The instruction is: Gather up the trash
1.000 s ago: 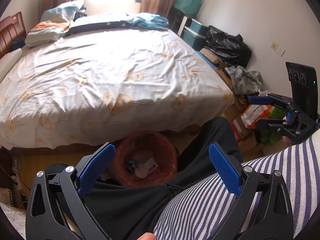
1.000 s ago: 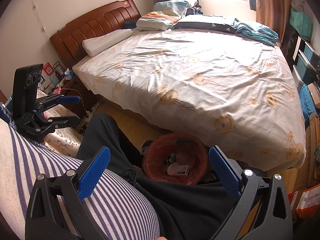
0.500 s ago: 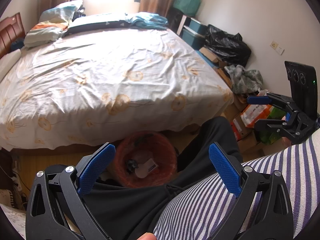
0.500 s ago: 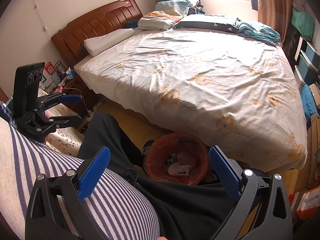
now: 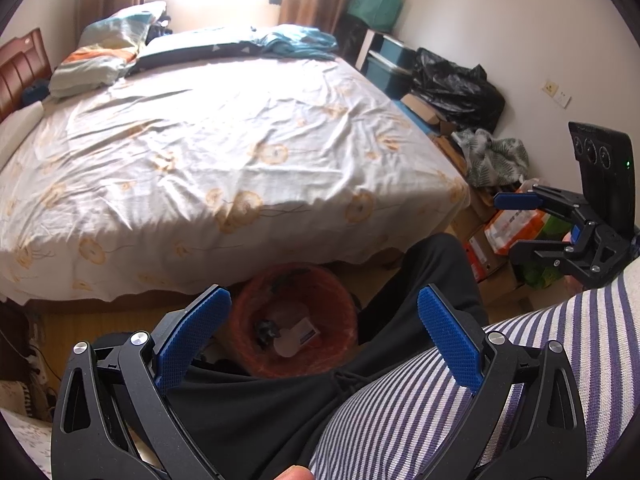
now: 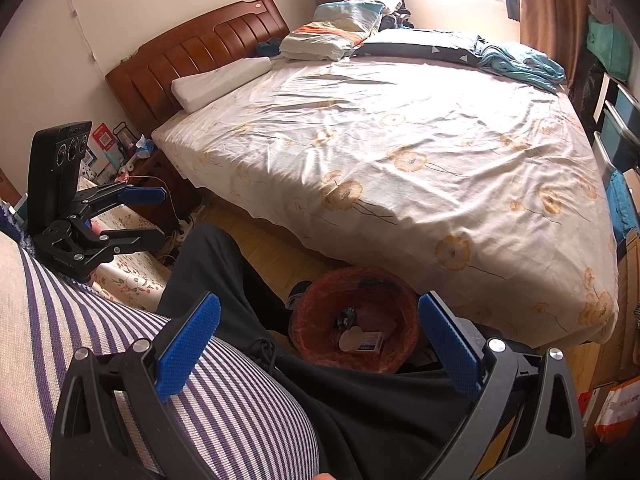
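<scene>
- The left gripper is spread wide, its 2 blue pads far apart with nothing between them; it hangs above the person's lap, aimed toward the bed.
- The right gripper is likewise spread wide and carries nothing, held over the striped shirt and black trousers.
- Each tool shows in the other's camera: the right one at the right edge of the left view, the left one at the left edge of the right view, both with fingers parted.
- The trash bin, round and lined with an orange-red bag, stands on the wooden floor just beside the bed's near edge, between the person's legs, its mouth facing up.
- Inside the bin lies a small white-and-blue box, flat on a broad face; in the right view its long axis runs roughly left to right, slightly tilted.
- A pale round piece touches the box's left end, and a small dark item sits just behind it; what these are cannot be told.
- Along the far wall near the bed's foot sit a black bag, cardboard boxes and crumpled cloth.
</scene>
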Tool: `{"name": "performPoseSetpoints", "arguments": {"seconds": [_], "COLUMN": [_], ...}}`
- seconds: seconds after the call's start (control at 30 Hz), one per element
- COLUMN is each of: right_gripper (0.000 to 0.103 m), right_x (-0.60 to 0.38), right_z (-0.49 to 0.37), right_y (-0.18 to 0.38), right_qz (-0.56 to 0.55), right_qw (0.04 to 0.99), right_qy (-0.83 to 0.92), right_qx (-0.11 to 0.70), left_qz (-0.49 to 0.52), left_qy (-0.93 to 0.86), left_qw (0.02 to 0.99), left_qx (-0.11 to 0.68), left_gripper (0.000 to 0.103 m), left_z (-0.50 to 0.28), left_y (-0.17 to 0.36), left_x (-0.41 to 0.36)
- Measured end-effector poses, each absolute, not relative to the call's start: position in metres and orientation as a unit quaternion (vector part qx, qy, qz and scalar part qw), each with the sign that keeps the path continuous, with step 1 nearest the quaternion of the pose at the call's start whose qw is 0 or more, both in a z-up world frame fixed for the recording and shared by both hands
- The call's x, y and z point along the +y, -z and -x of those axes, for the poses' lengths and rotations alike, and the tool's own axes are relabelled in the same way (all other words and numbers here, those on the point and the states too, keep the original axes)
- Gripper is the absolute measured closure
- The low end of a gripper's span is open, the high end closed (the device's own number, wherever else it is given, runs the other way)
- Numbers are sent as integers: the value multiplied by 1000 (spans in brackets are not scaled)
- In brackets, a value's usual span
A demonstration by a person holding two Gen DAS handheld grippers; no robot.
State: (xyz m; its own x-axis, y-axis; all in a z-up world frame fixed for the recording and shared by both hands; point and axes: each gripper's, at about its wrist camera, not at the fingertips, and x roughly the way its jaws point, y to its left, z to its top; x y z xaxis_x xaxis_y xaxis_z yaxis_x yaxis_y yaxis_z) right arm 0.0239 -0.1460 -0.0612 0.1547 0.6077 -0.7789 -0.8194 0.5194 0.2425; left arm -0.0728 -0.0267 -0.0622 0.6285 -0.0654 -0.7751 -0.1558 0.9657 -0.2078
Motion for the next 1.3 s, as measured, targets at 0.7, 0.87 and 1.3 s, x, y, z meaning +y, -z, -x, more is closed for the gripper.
{"name": "performPoseSetpoints", "arguments": {"seconds": [0.7,0.87,1.3], "right_gripper": [5,5,5], "right_x": [-146,-146,-146], "right_z": [-25,-25,-25], "right_y": [57,57,57], "right_qz": [117,117,117], "right_qw": [753,752,753], "right_qy": [-476,-477,-477], "right_qx": [439,439,439], "left_qz": [128,128,127], "left_qy": [-28,-27,-28], "left_qw": [894,894,894], "left_qx": [429,428,428], "left_gripper": [6,6,6], "left_z": [70,71,71], "left_y": [58,58,58], "left_x": [-24,-24,-24]}}
